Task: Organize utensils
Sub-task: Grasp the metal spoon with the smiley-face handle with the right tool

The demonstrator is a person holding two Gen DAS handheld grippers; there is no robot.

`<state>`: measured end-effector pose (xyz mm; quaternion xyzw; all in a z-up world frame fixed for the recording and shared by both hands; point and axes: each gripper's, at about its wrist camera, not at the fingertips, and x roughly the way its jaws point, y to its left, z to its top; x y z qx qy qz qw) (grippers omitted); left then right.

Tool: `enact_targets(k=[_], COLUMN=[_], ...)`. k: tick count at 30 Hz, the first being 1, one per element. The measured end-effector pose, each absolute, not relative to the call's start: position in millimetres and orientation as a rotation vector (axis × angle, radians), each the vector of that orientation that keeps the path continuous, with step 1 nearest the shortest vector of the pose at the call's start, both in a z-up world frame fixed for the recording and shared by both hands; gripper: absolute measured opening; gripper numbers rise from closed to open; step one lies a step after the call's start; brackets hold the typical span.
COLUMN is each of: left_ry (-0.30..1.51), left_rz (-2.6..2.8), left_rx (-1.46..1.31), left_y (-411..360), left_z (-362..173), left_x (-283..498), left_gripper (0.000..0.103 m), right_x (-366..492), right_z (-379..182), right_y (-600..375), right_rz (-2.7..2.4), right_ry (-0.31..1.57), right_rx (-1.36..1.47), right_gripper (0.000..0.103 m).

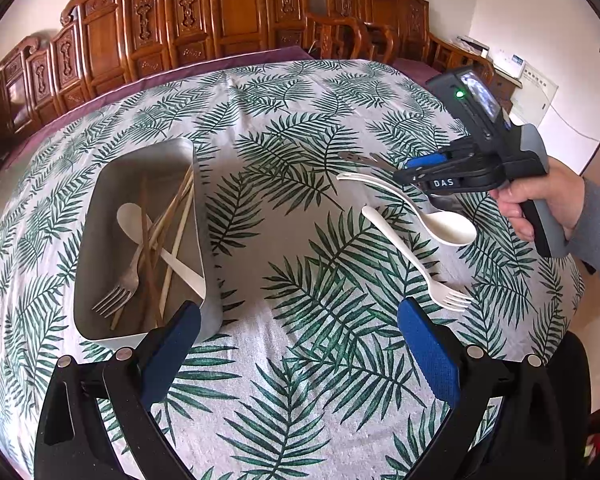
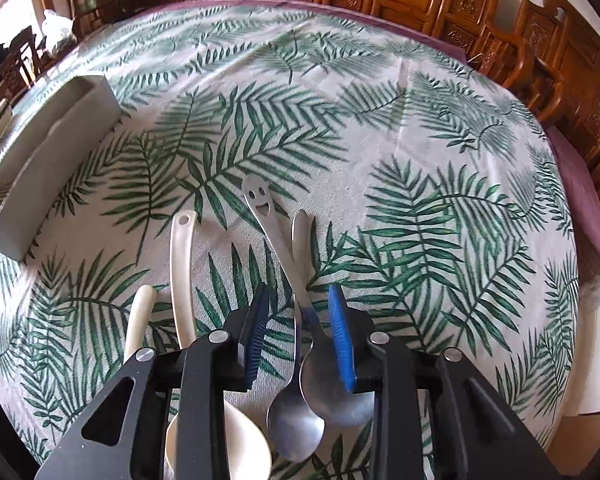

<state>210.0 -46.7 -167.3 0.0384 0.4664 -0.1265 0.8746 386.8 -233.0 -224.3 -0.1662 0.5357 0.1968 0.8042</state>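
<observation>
A grey metal tray (image 1: 112,184) at the left of the table holds chopsticks, a metal fork (image 1: 118,294) and a white spoon. My left gripper (image 1: 298,344) is open and empty, just right of the tray's near corner. On the cloth lie a white spoon (image 1: 440,224) and a white fork (image 1: 416,264). My right gripper (image 2: 298,320) is open, its blue pads either side of two crossed metal spoons (image 2: 300,420), one with a smiley-face handle (image 2: 256,196). The white spoon (image 2: 180,264) lies just left of it. The tray (image 2: 40,152) is far left.
A leaf-print cloth (image 1: 284,168) covers the round table. Carved wooden chairs (image 1: 236,8) ring the far edge. A white box stands off the table at the right (image 2: 596,352).
</observation>
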Motion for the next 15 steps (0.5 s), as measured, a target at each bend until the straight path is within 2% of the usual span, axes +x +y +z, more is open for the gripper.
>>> enact_targets(k=[1, 3, 4, 8, 15], left_ry=[0.975, 0.977, 0.978, 0.977, 0.976], left_rz=[-0.263, -0.262, -0.262, -0.268, -0.276], left_rx=[0.079, 0.077, 0.075, 0.078, 0.08], left_y=[-46.4, -45.6, -45.3, -47.3, -52.2], left_z=[-167.6, -168.7, -168.8, -169.2, -168.8], left_x=[210.3, 210.9, 211.1, 210.4, 208.5], left_gripper=[0.095, 0.095, 0.095, 0.095, 0.095], right_x=[387.8, 389.8, 390.6, 389.1, 377.5], right_z=[-225.0, -225.5, -225.8, -223.6, -212.1], right_y=[-232.3, -232.1, -232.6, -241.4, -262.8], right_rz=[0.425, 0.424, 0.416, 0.405, 0.389], right_ry=[1.15, 1.159, 1.164, 1.175, 1.157], right_rx=[-0.357, -0.354, -0.358, -0.334, -0.286], right_gripper=[0.032, 0.015, 0.012, 0.007, 0.007])
